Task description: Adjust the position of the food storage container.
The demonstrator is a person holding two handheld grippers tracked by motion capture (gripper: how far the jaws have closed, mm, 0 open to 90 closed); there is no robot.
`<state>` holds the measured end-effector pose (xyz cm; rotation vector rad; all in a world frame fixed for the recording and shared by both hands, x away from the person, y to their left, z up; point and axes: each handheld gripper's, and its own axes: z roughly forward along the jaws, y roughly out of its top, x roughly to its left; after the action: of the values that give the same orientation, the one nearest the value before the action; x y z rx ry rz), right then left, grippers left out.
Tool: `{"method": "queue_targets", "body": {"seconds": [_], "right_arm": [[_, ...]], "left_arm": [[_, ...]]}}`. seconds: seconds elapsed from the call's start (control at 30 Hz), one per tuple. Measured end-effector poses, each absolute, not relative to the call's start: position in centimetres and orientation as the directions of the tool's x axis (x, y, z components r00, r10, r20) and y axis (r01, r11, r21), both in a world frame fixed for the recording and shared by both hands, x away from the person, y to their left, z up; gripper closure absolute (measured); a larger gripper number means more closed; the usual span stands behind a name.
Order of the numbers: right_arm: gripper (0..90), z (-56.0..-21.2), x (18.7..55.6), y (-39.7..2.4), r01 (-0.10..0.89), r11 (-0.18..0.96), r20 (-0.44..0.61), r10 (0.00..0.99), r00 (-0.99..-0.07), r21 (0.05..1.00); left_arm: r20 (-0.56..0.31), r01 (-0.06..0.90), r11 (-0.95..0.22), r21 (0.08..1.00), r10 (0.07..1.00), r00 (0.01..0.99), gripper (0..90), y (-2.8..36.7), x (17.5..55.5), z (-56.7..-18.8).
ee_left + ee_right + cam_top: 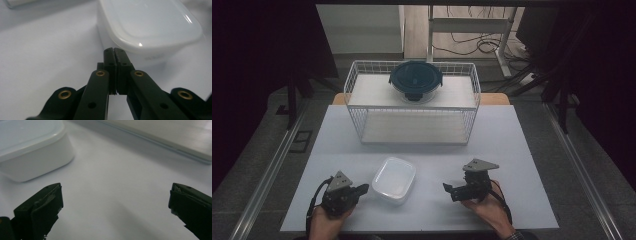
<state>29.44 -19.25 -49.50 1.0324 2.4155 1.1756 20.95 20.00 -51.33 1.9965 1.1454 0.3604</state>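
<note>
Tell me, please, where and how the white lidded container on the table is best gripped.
Probably across the white lidded container at a side wall just under the overhanging lid rim, coming in level from the right, where the right gripper stands open; the top is broad, smooth and offers no handle.

A translucent white box (393, 180) with a white lid is seen on the pale bluish-white table (512, 150), with faint grey lettering on its side in the left gripper view. Both grippers, left (362, 189) and right (447, 187), are black, with brass-coloured rivets on the left one's arms and a grey plate on each. Behind the box, a white wire rack (412, 102) is shown, topped by a clear bowl (416, 80) with a dark teal lid.
</note>
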Motion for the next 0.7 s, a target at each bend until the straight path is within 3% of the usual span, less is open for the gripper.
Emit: {"method": "queue_targets", "body": {"seconds": [0.03, 0.07, 0.1, 0.23, 0.33, 0.43, 0.7], "right_arm": [[9.9, -49.4, 29.6, -19.0, 0.498, 0.426, 0.076, 0.698, -0.712, 0.756], [28.8, -49.3, 29.8, -18.5, 0.494, 0.437, 0.083, 0.681, -0.728, 0.751], [28.8, -49.3, 29.8, -18.5, 0.494, 0.437, 0.083, 0.681, -0.728, 0.751], [66.1, -48.9, 30.3, -16.9, 0.453, 0.493, 0.07, 0.615, -0.785, 0.743], [82.8, -49.0, 31.2, -15.4, 0.426, 0.529, 0.061, 0.574, -0.816, 0.734], [88.7, -49.1, 32.5, -13.4, 0.422, 0.543, 0.058, 0.562, -0.825, 0.726], [89.7, -49.9, 36.3, -9.8, 0.4, 0.553, 0.066, 0.526, -0.848, 0.731]], "left_arm": [[-0.131, 0.599, -0.288, 0.747, 0.82, 0.558, 89.0, 19.8, 20.8, -51.4], [-0.134, 0.602, -0.295, 0.742, 0.815, 0.564, 89.0, 19.6, 20.8, -51.5], [-0.138, 0.607, -0.299, 0.736, 0.812, 0.567, 89.0, 19.4, 20.8, -51.6], [-0.187, 0.626, -0.283, 0.726, 0.795, 0.576, 88.9, 19.0, 20.7, -51.8], [-0.185, 0.629, -0.302, 0.716, 0.787, 0.588, 88.9, 18.5, 20.7, -52.0], [-0.191, 0.635, -0.301, 0.711, 0.787, 0.586, 89.2, 18.1, 21.1, -52.1], [-0.152, 0.626, -0.342, 0.701, 0.786, 0.599, 89.2, 17.4, 23.3, -52.3]]}}
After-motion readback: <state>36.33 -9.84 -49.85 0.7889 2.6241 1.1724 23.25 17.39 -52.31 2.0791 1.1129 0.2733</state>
